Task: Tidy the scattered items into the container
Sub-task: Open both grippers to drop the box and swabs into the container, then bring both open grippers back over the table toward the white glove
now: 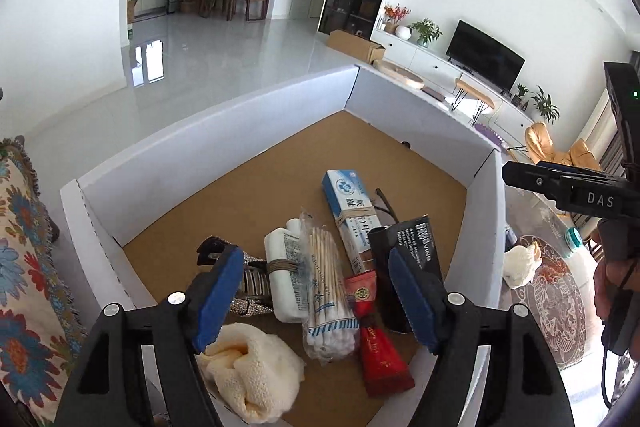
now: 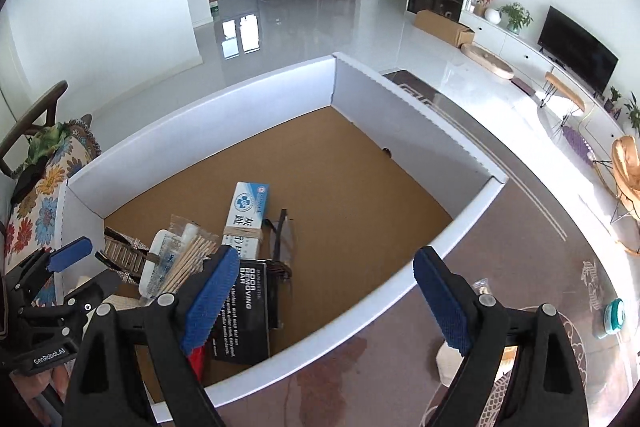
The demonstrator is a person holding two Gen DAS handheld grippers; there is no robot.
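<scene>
A white cardboard box [image 1: 224,131] with a brown floor holds several items: a cream cloth [image 1: 256,367], a pack of cotton swabs [image 1: 326,287], a white bottle [image 1: 282,267], a red tube [image 1: 380,347], a blue toothpaste box [image 1: 350,211], a black soap-bar box [image 1: 412,239] and a rhinestone belt [image 1: 250,287]. My left gripper [image 1: 316,299] is open and empty above them. My right gripper [image 2: 328,303] is open and empty over the box's [image 2: 400,99] near right wall. A white object [image 1: 520,265] and a teal-capped jar [image 2: 612,315] lie outside on the table.
The box stands on a dark patterned table [image 2: 400,379]. A floral-covered chair [image 1: 24,247] is at the left. The right gripper shows at the right edge of the left wrist view [image 1: 568,187]. A living room with a TV [image 1: 484,55] lies beyond.
</scene>
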